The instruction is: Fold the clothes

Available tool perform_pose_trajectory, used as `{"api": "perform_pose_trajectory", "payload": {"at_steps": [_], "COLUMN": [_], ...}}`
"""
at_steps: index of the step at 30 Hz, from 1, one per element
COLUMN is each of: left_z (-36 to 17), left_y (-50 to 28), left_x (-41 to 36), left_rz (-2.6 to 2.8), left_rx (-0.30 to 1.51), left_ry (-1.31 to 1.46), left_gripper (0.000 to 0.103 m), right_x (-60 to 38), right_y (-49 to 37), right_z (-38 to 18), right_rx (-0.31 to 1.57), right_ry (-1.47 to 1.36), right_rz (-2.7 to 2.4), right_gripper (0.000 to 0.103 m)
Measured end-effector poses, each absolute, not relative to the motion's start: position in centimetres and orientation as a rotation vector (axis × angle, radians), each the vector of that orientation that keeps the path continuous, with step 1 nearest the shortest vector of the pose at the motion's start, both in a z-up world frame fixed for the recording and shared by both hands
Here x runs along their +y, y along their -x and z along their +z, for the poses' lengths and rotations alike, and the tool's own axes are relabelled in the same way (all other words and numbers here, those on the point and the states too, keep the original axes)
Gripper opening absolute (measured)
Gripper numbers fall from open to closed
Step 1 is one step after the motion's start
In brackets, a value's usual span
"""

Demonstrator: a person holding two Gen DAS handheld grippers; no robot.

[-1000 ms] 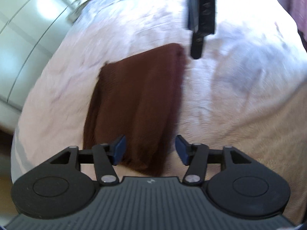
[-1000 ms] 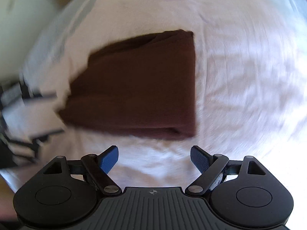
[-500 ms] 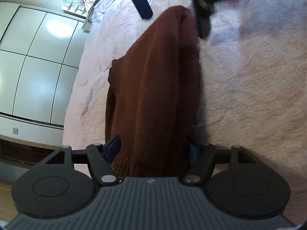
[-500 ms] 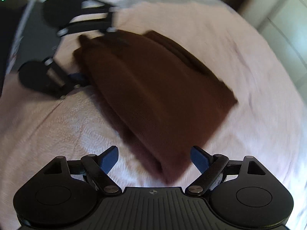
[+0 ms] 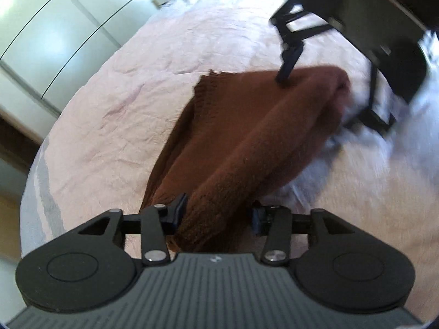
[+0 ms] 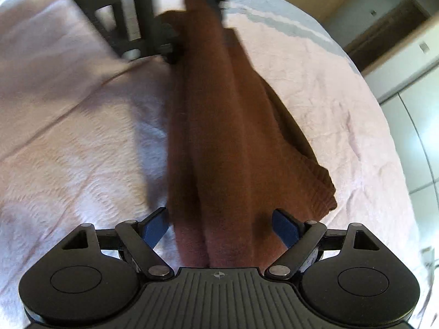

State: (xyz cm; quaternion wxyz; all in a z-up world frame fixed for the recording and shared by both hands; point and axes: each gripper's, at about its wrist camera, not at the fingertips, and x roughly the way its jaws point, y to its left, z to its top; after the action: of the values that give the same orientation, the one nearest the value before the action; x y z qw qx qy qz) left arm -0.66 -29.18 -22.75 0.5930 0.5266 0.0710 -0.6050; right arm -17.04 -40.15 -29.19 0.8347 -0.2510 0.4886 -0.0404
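A brown knitted sweater (image 5: 247, 137) lies folded on the pale pink bedspread (image 5: 109, 126), bunched into a long ridge. My left gripper (image 5: 218, 215) is at its near end with its jaws closing, and both blue pads touch the fabric between them. At the far end my right gripper (image 5: 315, 101) straddles the sweater. The right wrist view shows the sweater (image 6: 219, 123) running away from my right gripper (image 6: 221, 224). Its jaws are closing too, and their pads meet the wrinkled fabric on both sides. My left gripper (image 6: 196, 27) holds the opposite end.
White wardrobe doors (image 5: 55, 27) stand beyond the bed's left edge, seen at the right as wardrobe doors (image 6: 417, 115). A grey stripe (image 5: 41, 181) marks the bedspread's edge. A dark doorway (image 6: 389, 24) is at the back. Bare bedspread (image 6: 68, 142) lies around the sweater.
Both grippers came down from above the flat sweater to its two opposite ends. Their jaws narrowed onto the fabric, which now stands up in a ridge. The right gripper rolled strongly.
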Motion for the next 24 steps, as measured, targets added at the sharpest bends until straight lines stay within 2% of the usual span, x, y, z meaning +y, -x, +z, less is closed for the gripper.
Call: {"api": "perform_pose_trajectory", "payload": {"at_steps": [1,3,7,9,11,12,13,20,24], "left_z": [-23.4,-24.6,-27.2,-27.7,-27.0,-26.4,-25.7,-19.5,-17.9], "left_y": [1.4,2.9,4.9,5.1,4.8,4.7,4.6,8.3,12.7], "left_x": [-28.2,-26.7,-26.4,-27.4,-28.5,-28.9,-29.1,-27.2,-24.3], "left_rz": [-1.409,-1.419,-1.354,-1.294,-1.279,-1.289,-1.302,-1.396,-1.455], "left_rx": [0.096,-0.036,-0.231,-0.263,-0.228,-0.197,-0.179,-0.128,-0.111], "left_ry": [-1.273,-1.358,-1.525,-1.562,-1.552,-1.536,-1.521,-1.405,-1.365], "left_gripper": [0.058,0.062,0.064,0.063,0.045,0.032,0.026,0.023,0.023], "right_x": [-40.8,-41.4,-42.1,-42.3,-42.5,-42.6,-42.8,-41.1,-38.8], "right_y": [16.5,16.4,16.1,16.1,16.1,16.1,16.0,20.3,25.1], "right_z": [-29.1,-28.3,-26.2,-25.1,-23.9,-23.3,-22.7,-18.4,-16.6], "right_rx": [1.045,1.049,1.068,1.07,1.07,1.069,1.068,1.048,1.057], "right_ry": [0.492,0.439,0.365,0.358,0.356,0.359,0.361,0.394,0.384], "right_rz": [-0.08,-0.083,-0.09,-0.081,-0.074,-0.073,-0.072,-0.064,-0.043], "right_gripper": [0.053,0.031,0.027,0.026,0.025,0.024,0.024,0.023,0.023]}}
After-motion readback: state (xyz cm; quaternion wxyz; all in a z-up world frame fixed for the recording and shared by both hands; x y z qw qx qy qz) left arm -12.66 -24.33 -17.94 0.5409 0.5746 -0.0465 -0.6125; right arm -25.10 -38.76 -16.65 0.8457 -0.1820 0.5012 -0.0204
